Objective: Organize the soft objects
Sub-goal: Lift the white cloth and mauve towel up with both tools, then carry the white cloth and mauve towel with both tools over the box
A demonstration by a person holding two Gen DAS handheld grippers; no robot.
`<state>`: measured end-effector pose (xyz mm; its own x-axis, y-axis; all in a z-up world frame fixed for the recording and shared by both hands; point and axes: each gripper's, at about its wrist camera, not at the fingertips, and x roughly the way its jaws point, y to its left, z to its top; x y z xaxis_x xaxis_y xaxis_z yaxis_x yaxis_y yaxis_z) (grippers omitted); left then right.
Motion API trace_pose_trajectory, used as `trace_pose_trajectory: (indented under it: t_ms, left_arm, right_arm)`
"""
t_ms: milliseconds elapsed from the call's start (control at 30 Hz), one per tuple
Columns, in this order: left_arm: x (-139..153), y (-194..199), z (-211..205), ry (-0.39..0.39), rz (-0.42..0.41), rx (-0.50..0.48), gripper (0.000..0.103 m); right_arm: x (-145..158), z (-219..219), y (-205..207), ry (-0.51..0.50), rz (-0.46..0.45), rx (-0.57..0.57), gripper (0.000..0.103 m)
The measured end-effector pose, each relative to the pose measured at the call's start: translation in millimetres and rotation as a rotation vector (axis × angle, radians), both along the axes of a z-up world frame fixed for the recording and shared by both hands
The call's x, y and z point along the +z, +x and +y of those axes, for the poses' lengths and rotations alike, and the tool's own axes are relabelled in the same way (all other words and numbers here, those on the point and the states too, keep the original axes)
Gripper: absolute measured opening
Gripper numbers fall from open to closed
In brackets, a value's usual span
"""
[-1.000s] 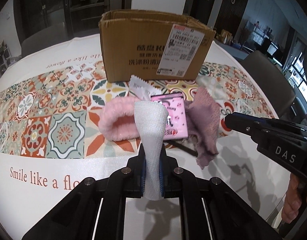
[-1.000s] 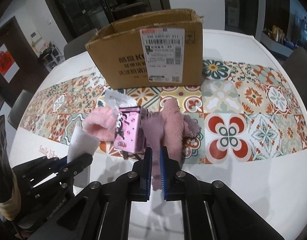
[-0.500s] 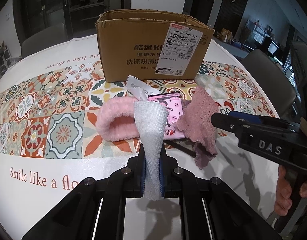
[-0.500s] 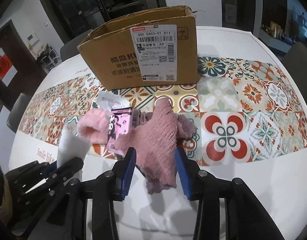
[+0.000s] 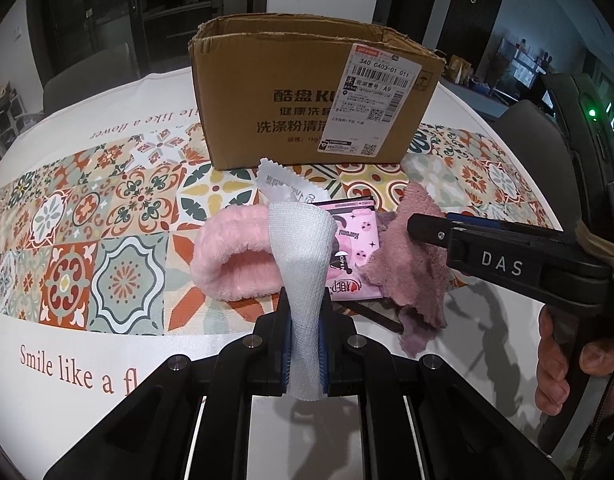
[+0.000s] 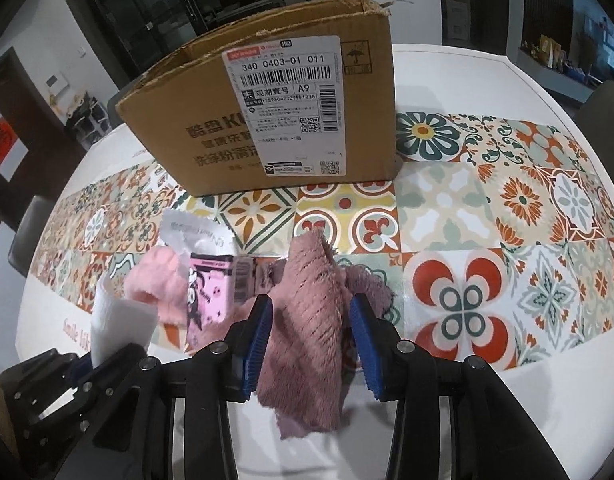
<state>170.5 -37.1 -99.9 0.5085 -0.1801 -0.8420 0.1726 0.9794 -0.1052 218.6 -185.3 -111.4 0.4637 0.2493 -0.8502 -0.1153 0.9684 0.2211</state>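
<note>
My left gripper (image 5: 305, 312) is shut on a white gauze cloth (image 5: 303, 264) that stands up between its pads; the cloth also shows in the right wrist view (image 6: 121, 328). My right gripper (image 6: 311, 312) is open, its blue pads either side of a mauve fuzzy cloth (image 6: 313, 320) that lies on the table, also seen in the left wrist view (image 5: 411, 264). A pink fluffy headband (image 5: 231, 260) and a pink tissue pack (image 5: 353, 252) lie beside it. An open cardboard box (image 5: 311, 96) stands behind them.
A white crinkle-edged sachet (image 5: 285, 186) lies between the box and the pile. The round table has a patterned tile cloth (image 6: 487, 216) with a white border. Chairs stand around the table edge (image 5: 535, 148).
My right gripper opened from shut and let go of the mauve cloth, which now lies between its pads. Both grippers moved closer to the box. The left stays shut on the gauze.
</note>
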Motion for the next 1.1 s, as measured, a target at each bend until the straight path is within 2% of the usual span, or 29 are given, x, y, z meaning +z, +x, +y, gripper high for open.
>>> trace_pose_trajectory:
  t_ms: [100,133,167,300,400,767,1100]
  left_arm:
    - [-1,2,1,-0.004,0.005,0.003,0.012]
    - [-1,3,1,-0.005,0.004,0.003,0.012]
    - [-1,3,1,-0.005,0.003,0.001,0.012]
    - [2,5,-1,-0.007,-0.004,-0.005,0.012]
    - [5,5,0,-0.01,-0.012,-0.007,0.012]
    - [31,2,-3,-0.028,-0.071,-0.018,0.012]
    - [72,0,-7,-0.058,-0.156,-0.026,0.012]
  right_arm:
    - [-1,1,3,-0.013,0.001,0.002,0.039]
    - [-1,1,3,-0.014,0.001,0.0,0.036]
    - [0,1,2,-0.015,-0.002,-0.004,0.028]
    - [2,1,2,-0.013,-0.004,0.002,0.015]
    - [2,2,1,-0.002,0.003,0.009,0.01]
    - [32,1,-19,0.044,-0.058,0.022,0.008]
    - [83,-7,-35,0.068,-0.191,-0.005,0.008]
